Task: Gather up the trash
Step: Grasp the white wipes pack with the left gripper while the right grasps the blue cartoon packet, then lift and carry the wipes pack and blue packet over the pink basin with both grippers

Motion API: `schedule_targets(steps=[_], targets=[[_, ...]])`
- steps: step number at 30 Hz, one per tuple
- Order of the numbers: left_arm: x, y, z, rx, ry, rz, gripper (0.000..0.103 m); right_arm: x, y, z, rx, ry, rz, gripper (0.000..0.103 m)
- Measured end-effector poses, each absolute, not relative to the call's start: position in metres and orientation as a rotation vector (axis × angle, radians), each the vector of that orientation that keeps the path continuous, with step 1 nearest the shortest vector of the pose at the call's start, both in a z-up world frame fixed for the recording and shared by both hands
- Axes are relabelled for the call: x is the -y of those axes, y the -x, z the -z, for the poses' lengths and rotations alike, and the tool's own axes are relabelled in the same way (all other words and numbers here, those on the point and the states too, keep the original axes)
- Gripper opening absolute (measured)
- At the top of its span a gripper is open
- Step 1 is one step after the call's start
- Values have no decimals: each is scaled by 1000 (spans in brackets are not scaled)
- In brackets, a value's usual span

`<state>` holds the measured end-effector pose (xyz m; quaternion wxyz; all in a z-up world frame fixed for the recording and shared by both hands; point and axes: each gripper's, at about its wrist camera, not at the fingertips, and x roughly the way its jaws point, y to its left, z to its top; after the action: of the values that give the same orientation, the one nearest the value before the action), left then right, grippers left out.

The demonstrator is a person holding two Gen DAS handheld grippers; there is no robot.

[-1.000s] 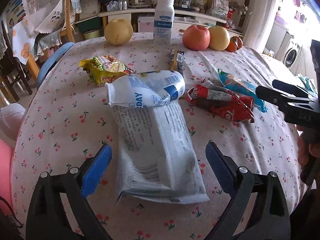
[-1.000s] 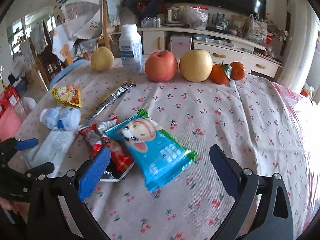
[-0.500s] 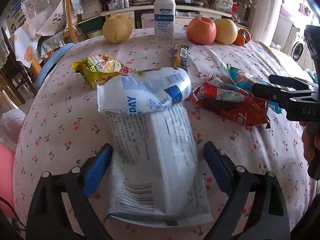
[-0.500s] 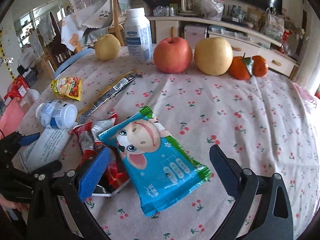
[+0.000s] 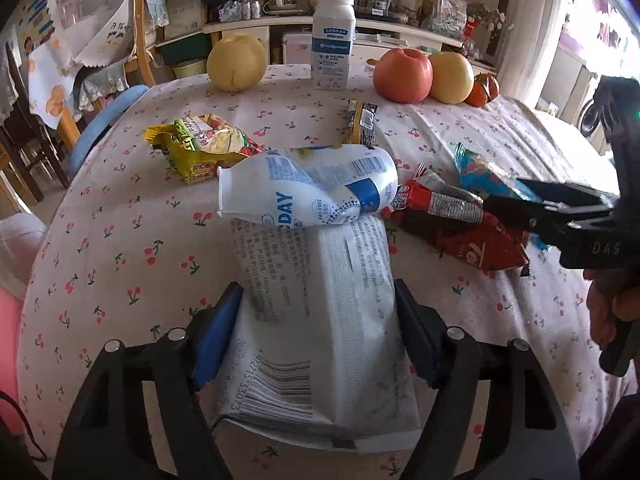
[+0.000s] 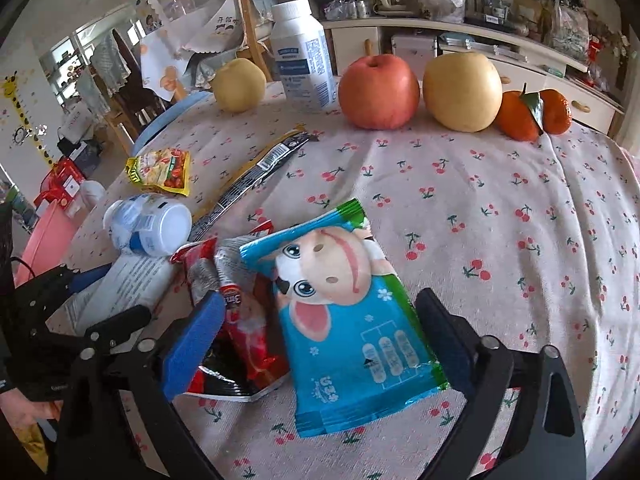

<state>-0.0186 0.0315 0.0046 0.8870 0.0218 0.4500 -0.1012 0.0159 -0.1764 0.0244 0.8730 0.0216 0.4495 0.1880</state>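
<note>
On my left wrist camera, the left tongs (image 5: 316, 328) stand wide, one finger on each side of a white wrapper (image 5: 320, 320) that lies flat on the table (image 5: 120, 240); I cannot tell whether the pads touch its edges. Just beyond the wrapper's far end a crushed white bottle (image 5: 308, 188) lies on its side, resting on that end. Far left of it sits a yellow snack bag (image 5: 200, 148). To the right lies a red packet (image 5: 460, 224), with a blue packet (image 5: 480, 172) behind it, and the right tongs (image 5: 516, 200) reach in from the right edge over both. At the far side of the table stand a pear (image 5: 236, 62), an upright white bottle (image 5: 333, 40), an apple (image 5: 402, 70) and a second pear (image 5: 452, 78).

On my right wrist camera, the right tongs (image 6: 320, 336) are spread wide around the near part of the blue packet (image 6: 352, 320), which overlaps the red packet (image 6: 240, 320); the left finger sits over the red one. The crushed bottle (image 6: 148, 228) lies to the left, by a long dark wrapper (image 6: 256, 172). The left tongs (image 6: 100, 300) show at the left edge, astride the white wrapper (image 6: 128, 280). Two oranges (image 6: 532, 114) sit far right.
</note>
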Motion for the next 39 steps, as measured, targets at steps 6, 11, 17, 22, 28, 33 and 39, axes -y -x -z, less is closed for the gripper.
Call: schedule_targets(steps=[6,11,17,22,28,33,39], targets=[[-41,17,-9,-933,19,247,73,177,-11,-27,-935,-59,-411,78],[-48,21,-19,-904,55,273,72,181,-10,-26,-934,-84,-411,78],[-59,26,-30,-873,115,326,72,185,-10,-28,-929,-136,-409,57],[-71,29,-35,-868,172,365,72,191,-7,-31,-926,-177,-394,45],[-81,34,-44,-845,218,421,72,187,-1,-34,-916,-161,-369,41],[-103,26,-31,-928,478,547,72,180,3,-37,-897,-126,-343,39],[-91,34,-30,-940,479,604,72,173,6,-39,-881,-107,-312,38]])
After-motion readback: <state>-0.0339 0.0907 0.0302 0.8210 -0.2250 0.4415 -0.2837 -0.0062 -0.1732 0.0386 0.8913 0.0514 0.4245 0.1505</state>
